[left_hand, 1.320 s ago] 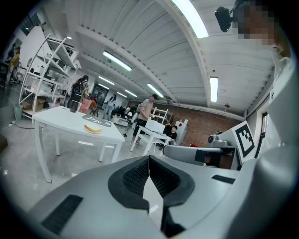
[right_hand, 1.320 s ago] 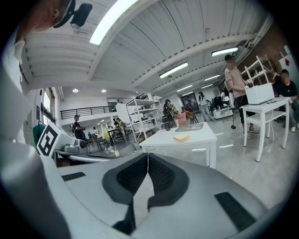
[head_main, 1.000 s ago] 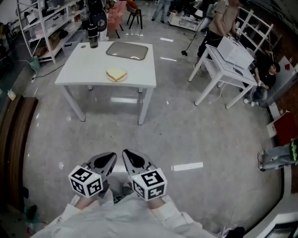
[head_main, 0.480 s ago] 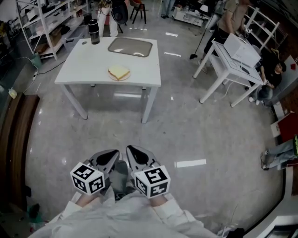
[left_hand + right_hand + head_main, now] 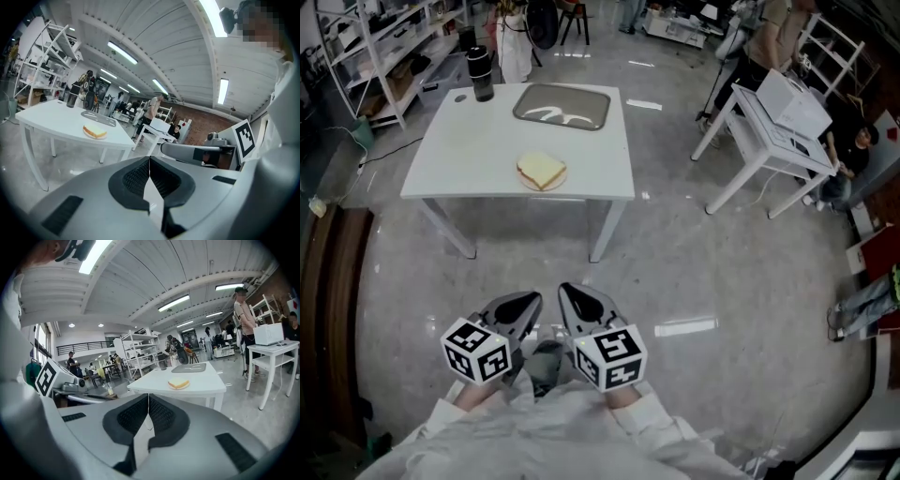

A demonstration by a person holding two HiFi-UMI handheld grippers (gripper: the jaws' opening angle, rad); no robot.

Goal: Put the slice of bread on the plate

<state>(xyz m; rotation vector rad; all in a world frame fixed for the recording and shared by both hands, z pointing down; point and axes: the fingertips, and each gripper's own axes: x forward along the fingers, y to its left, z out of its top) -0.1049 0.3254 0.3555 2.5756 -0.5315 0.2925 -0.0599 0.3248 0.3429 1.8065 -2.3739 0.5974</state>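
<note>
A slice of bread [image 5: 541,171] lies on a small round plate [image 5: 553,183] near the front edge of a white table [image 5: 459,159], far ahead of me. It also shows in the left gripper view as the bread [image 5: 95,132] and in the right gripper view as the bread [image 5: 178,383]. My left gripper [image 5: 529,300] and right gripper [image 5: 568,292] are held side by side close to my body, well short of the table. Each is shut and holds nothing, as the left gripper [image 5: 149,161] and right gripper [image 5: 148,399] show in their own views.
A grey tray [image 5: 562,105] lies at the table's far side and a dark tumbler [image 5: 480,73] stands at its far left corner. A second white table [image 5: 773,141] with a box stands to the right, with people near it. Shelves [image 5: 375,42] line the left.
The table and the bread have come nearer and lower in the head view as I walk toward them. Both grippers stay shut and together in front of me.
</note>
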